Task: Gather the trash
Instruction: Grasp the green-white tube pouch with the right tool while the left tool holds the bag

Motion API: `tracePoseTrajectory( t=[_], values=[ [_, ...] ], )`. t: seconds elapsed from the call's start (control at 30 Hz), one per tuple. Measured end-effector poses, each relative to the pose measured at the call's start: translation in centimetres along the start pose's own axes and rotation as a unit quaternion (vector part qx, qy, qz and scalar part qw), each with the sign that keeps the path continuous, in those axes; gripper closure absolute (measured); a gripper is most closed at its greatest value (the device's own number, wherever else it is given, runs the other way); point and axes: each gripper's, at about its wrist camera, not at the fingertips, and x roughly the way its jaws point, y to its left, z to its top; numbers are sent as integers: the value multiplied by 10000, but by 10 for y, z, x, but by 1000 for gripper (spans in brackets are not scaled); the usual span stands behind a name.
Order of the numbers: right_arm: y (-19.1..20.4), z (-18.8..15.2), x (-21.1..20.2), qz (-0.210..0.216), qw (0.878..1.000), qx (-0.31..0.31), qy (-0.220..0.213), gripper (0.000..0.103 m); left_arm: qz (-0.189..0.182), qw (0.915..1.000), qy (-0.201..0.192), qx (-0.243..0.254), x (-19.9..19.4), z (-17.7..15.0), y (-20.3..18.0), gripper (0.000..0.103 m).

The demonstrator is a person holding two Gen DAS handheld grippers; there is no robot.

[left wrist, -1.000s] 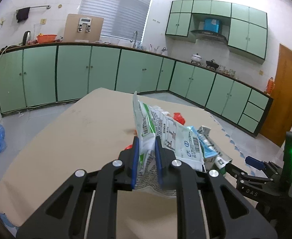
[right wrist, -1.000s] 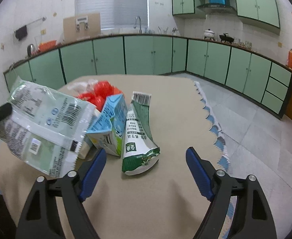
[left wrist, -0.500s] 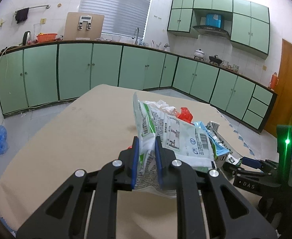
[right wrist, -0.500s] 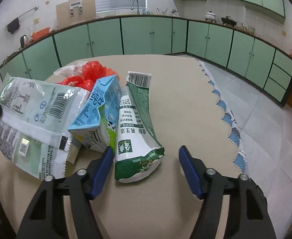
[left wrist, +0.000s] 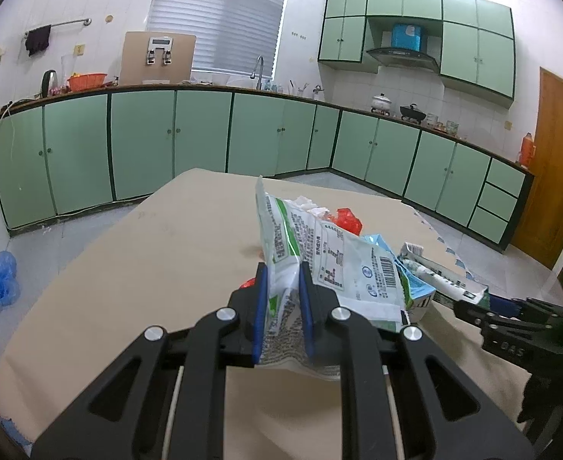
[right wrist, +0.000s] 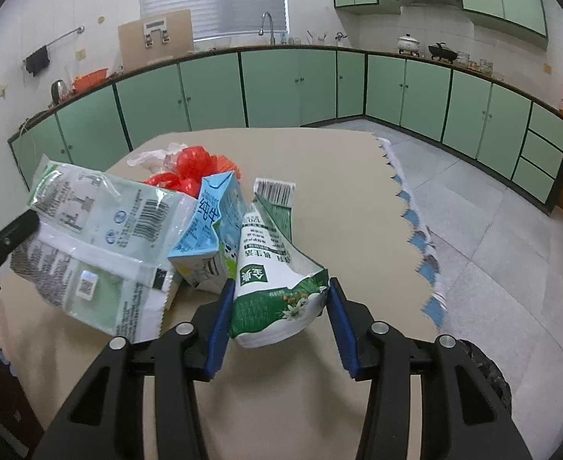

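- Trash lies in a small heap on the tan table (right wrist: pixel 320 199): a green carton (right wrist: pixel 270 268), a blue carton (right wrist: pixel 212 230), a red bag (right wrist: pixel 189 168) and a clear wrapper (right wrist: pixel 155 159) behind them.
- Left gripper (left wrist: pixel 283 306) is nearly closed, its blue pads clamped on the lower edge of a green-and-white pouch (left wrist: pixel 320 253), which stands up from the jaws and leans to the right over the heap.
- Right gripper (right wrist: pixel 279 306) is about half open; its jaws have just been closing around the bottom end of the green carton, and both pads look to be touching its sides.
- Blue carton sits just left of the green one, touching it, partly under the pouch.
- Green cabinets (left wrist: pixel 204 134) line the walls behind the table.
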Motion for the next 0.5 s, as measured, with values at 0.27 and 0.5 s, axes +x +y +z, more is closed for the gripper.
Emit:
tracePoseTrajectory(
  t=[0.27, 0.5],
  values=[
    [-4, -34, -5, 13, 9991, -65, 415, 54, 9, 9999, 73, 86, 0, -8, 0, 89],
    [-5, -22, 13, -88, 9993, 13, 358, 34, 31, 9999, 135, 81, 3, -11, 3, 89]
  ],
)
